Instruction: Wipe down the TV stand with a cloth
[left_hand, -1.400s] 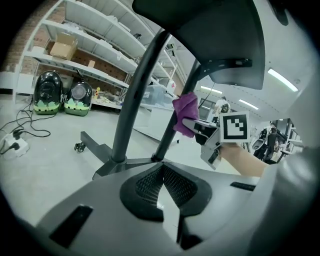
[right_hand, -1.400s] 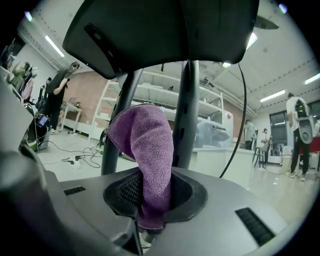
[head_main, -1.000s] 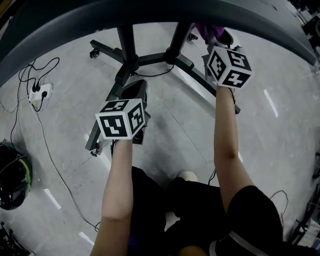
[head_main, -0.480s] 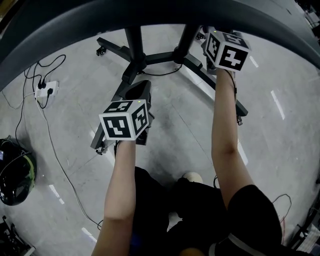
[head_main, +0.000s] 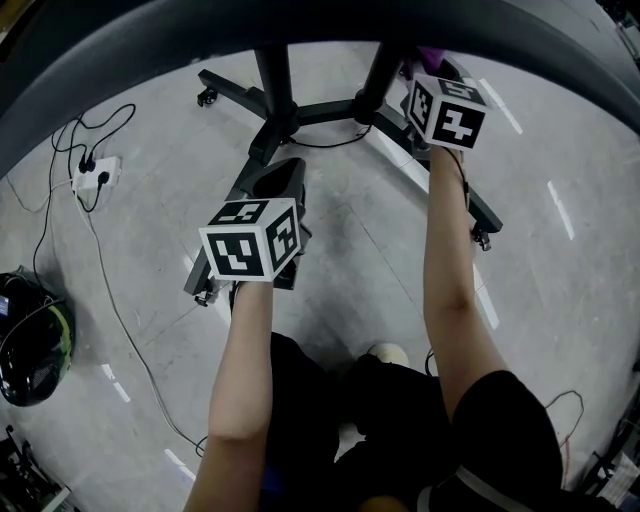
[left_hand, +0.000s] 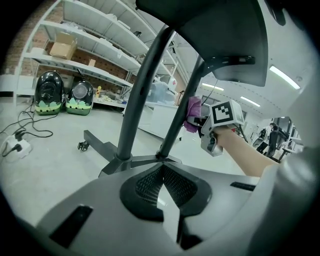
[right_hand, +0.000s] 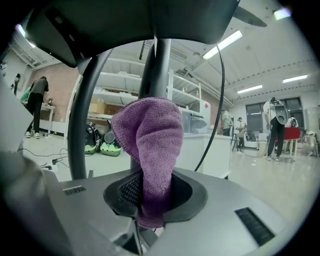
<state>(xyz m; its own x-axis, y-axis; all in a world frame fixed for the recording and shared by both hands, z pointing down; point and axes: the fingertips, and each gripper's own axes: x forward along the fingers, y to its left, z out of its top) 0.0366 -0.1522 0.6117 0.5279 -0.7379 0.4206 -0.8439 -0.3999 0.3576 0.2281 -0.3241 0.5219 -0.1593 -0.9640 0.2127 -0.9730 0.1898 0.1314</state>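
The black TV stand has two upright posts (head_main: 273, 85) on a wheeled star base (head_main: 230, 95). My right gripper (head_main: 432, 68) is shut on a purple cloth (head_main: 431, 54), and the cloth lies against the right post (head_main: 374, 72). In the right gripper view the cloth (right_hand: 150, 135) bulges out of the gripper (right_hand: 150, 197) and covers the post (right_hand: 156, 65) behind it. My left gripper (head_main: 283, 172) hangs lower, over the left base leg, shut on nothing. From the left gripper (left_hand: 161, 170) view I see both posts (left_hand: 142, 90), the cloth (left_hand: 192, 107) and the right gripper's cube (left_hand: 224, 114).
The TV's dark curved underside (head_main: 300, 20) spans the top. A power strip (head_main: 92, 178) with cables lies on the grey floor at left, and a black and green helmet-like object (head_main: 30, 350) lies nearer. Shelves (left_hand: 90, 50) and people (right_hand: 277, 125) stand in the background.
My right gripper with the cloth has moved up and closer to the right post. The left gripper has barely shifted.
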